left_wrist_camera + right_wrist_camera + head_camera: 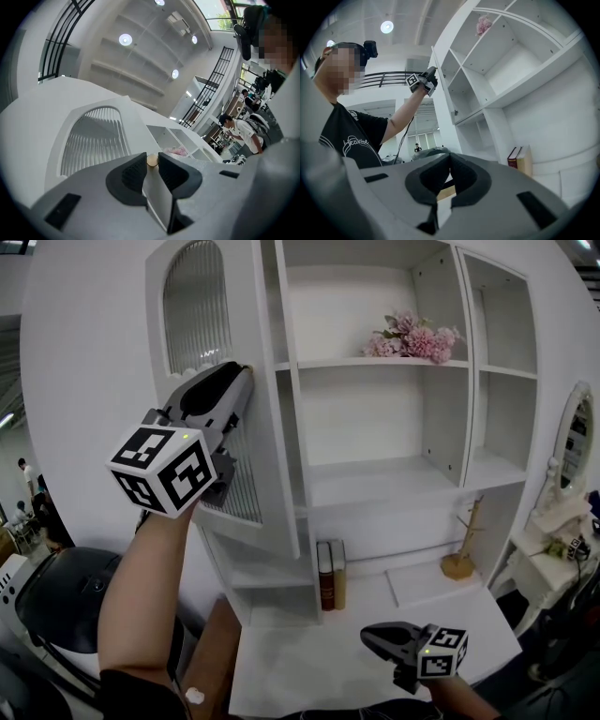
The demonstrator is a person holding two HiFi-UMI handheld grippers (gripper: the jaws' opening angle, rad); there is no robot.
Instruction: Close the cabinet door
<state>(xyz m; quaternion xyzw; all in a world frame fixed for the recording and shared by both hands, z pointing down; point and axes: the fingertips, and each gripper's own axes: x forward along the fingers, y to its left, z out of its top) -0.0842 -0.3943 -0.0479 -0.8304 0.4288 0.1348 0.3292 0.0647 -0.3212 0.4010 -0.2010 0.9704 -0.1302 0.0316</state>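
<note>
The left gripper [242, 373] is clamped on the edge of the cabinet door [265, 324], beside its round knob [152, 161]. The door stands swung open at the left of the white cabinet [375, 418]. The right gripper [373, 637] hangs low over the desk [309, 657], jaws pressed together on nothing

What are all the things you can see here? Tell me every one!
cabinet: one, white, fills the middle, shelves mostly bare
cabinet door: one, white with ribbed arched glass, standing open at the left
flowers: one bunch, pink, upper shelf
books: two, dark red and tan, upright on the lower surface
wooden stand: one, light brown, right of the books
mirror: one, white frame, far right
chair: one, black, lower left
left gripper: one, grey, clamped on the door's edge
right gripper: one, grey, low down, shut and empty
</note>
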